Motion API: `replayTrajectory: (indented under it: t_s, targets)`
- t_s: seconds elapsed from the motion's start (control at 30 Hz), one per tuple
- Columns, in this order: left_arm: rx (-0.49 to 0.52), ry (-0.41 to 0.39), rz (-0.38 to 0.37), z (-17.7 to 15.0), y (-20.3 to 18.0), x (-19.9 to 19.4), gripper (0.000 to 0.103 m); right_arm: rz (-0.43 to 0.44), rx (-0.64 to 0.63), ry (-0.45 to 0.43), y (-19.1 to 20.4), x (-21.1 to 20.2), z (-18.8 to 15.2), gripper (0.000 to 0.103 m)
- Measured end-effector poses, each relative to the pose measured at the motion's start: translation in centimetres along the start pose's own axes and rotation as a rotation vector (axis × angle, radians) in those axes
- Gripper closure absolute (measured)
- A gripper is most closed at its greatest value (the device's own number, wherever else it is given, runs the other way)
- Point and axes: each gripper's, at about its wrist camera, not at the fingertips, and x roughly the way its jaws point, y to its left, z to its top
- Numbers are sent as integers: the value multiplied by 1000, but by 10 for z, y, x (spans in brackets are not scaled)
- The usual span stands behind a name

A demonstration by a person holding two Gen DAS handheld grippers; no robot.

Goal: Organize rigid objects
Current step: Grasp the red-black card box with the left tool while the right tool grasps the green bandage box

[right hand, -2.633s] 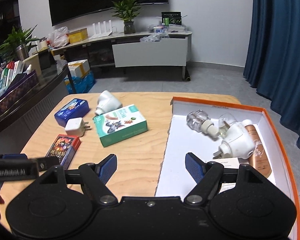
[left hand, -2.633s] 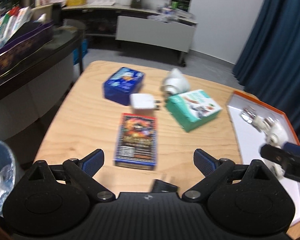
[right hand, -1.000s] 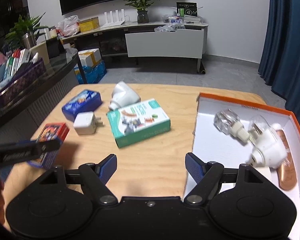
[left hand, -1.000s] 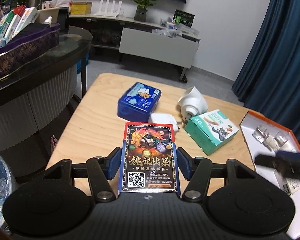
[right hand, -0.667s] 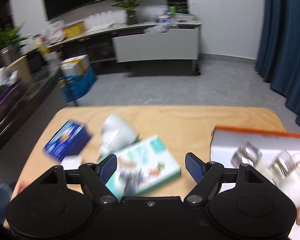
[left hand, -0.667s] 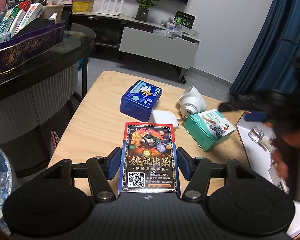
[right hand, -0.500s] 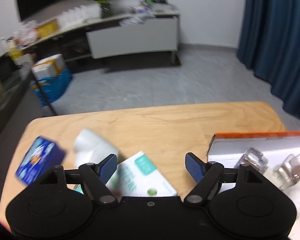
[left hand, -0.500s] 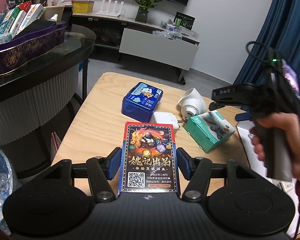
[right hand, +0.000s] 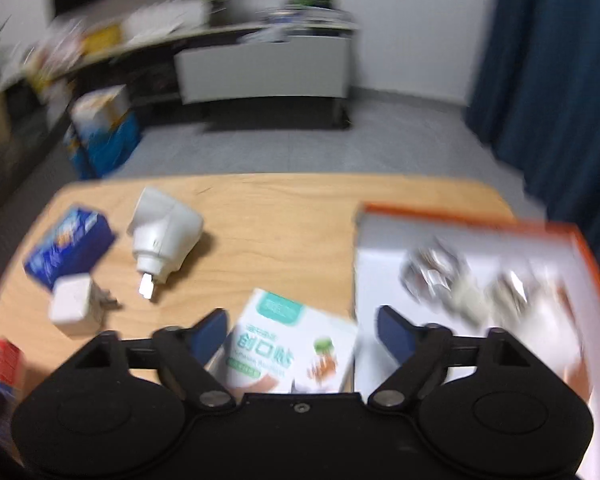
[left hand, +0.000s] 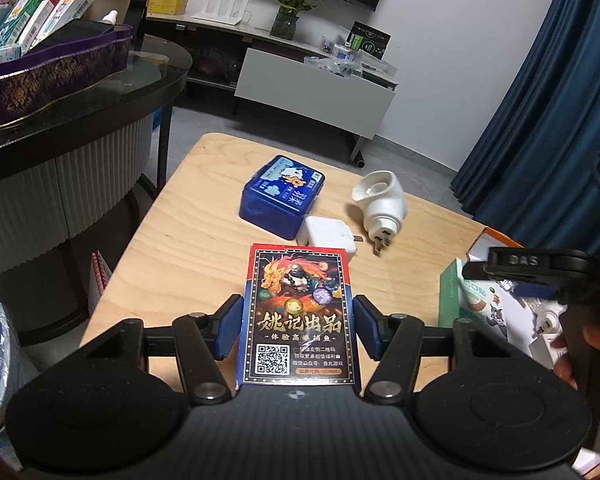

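The left tongs (left hand: 296,322) grip the card box (left hand: 298,316) above the surface (left hand: 188,248). Only the blurred right view shows the right tongs (right hand: 300,330), just widened, straddling the green box (right hand: 290,344) untouched, orange tray (right hand: 480,220) at two o'clock.

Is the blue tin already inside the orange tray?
No. The blue tin lies on the table, beside the white charger, apart from the tray.

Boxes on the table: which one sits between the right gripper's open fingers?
The green-and-white box, right beside the orange tray. The blue tin lies far left; the red card box is in the left gripper.
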Motion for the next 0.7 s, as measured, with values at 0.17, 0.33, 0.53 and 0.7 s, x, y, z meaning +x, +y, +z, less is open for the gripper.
replayTrajectory:
  t_s: [0.17, 0.33, 0.53, 0.7]
  targets:
    - [7, -1, -19, -1, -3, -3, 43, -46, 159, 63, -4, 0, -12, 1]
    - [14, 1, -33, -4, -6, -5, 43, -24, 160, 80, 7, 3, -8, 1]
    - [21, -4, -40, -5, -9, -8, 43, -85, 153, 141, 19, 16, -14, 1]
    - [16, -13, -40, -4, -9, -9, 43, 1, 126, 81, 19, 2, -22, 19]
